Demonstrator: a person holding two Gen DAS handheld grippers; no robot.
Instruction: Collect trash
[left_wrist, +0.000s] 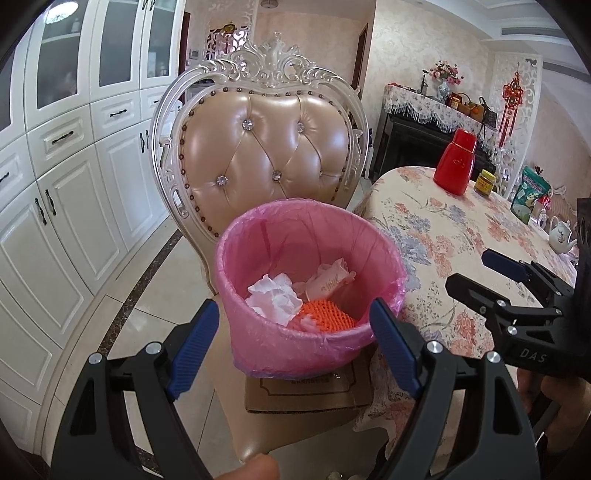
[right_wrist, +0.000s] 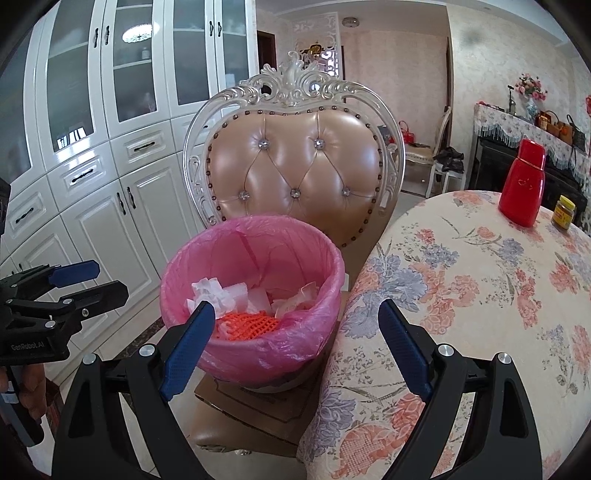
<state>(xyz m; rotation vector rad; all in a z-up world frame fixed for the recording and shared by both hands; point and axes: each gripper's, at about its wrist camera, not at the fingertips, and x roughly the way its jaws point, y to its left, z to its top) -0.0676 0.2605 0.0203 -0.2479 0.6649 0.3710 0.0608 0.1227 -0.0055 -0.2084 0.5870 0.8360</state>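
Note:
A small bin lined with a pink bag stands on a flat cardboard piece on the seat of an ornate chair. Inside lie crumpled white tissue, an orange foam net and a pale wrapper. My left gripper hovers just before the bin's near rim, open and empty; it also shows at the left of the right wrist view. My right gripper is open and empty, beside the bin and the table edge; it shows at the right of the left wrist view.
A round table with a floral cloth sits right of the chair, bearing a red bottle, a small yellow-lidded jar, a green packet and a teapot. White cabinets line the left wall.

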